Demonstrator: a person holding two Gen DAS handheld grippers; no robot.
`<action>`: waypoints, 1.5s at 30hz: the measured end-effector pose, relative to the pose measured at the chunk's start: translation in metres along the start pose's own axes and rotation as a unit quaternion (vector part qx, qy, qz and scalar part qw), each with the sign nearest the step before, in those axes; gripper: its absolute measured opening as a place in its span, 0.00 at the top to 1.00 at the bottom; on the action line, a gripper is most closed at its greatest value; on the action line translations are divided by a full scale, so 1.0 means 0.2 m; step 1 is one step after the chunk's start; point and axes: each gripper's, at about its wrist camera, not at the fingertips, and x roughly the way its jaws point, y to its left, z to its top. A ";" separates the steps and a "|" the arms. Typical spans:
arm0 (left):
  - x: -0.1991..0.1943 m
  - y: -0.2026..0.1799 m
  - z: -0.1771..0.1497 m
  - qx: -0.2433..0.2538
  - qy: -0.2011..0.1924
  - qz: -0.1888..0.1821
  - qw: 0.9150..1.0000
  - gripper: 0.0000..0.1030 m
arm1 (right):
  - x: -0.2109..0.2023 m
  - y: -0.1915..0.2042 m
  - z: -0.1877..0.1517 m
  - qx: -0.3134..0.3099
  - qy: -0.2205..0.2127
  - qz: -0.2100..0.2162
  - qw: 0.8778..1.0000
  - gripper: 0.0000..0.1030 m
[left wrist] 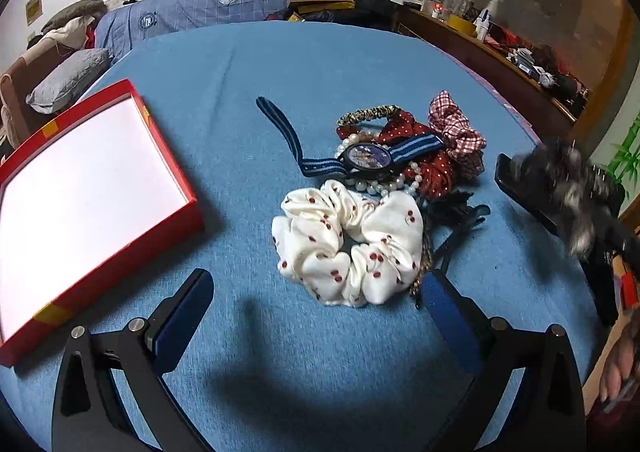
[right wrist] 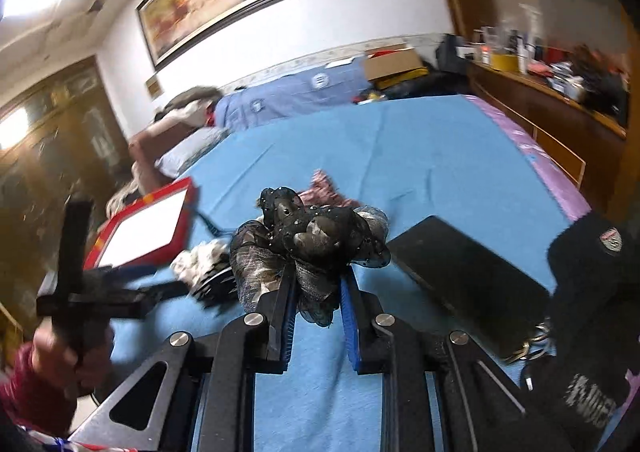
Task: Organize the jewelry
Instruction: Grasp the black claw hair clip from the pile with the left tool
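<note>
A pile of accessories lies on the blue bedspread: a white cherry-print scrunchie, a blue striped watch, a pearl string, a red dotted scrunchie and a checked scrunchie. My left gripper is open, just in front of the white scrunchie. My right gripper is shut on a black and grey sheer scrunchie, held above the bed; it shows blurred at the right of the left wrist view. An open red box with a white inside lies at the left.
A black flat case and a black garment lie at the right on the bed. Pillows and folded bedding sit at the head. A wooden shelf with bottles runs along the right side.
</note>
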 end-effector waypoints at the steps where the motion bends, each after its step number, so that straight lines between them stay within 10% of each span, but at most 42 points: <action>1: 0.00 -0.01 0.00 0.003 -0.001 -0.002 1.000 0.00 | 0.02 0.01 -0.01 -0.003 0.004 0.000 1.000 0.78; 11: -0.04 -0.24 0.13 0.076 -0.039 -0.032 0.996 0.09 | 0.00 -0.09 -0.07 0.035 0.010 -0.016 0.999 0.78; 21: 0.24 -0.55 0.18 0.230 0.023 -0.005 0.973 0.10 | -0.03 -0.15 -0.10 0.052 0.010 -0.021 0.998 0.78; 25: 0.28 -0.55 0.13 0.221 0.047 -0.025 0.974 0.29 | -0.04 -0.17 -0.11 0.056 0.008 -0.017 0.998 0.78; 35: 0.27 -0.57 0.07 0.189 0.041 -0.049 0.980 0.30 | -0.02 -0.19 -0.11 0.065 0.013 -0.021 0.998 0.78; 39: 0.21 -0.55 0.04 0.180 0.027 -0.042 0.982 0.69 | -0.02 -0.18 -0.11 0.057 0.013 -0.027 0.998 0.78; 45: 0.13 -0.50 0.00 0.151 0.020 -0.059 0.987 0.69 | -0.03 -0.17 -0.10 0.056 0.007 -0.033 0.998 0.78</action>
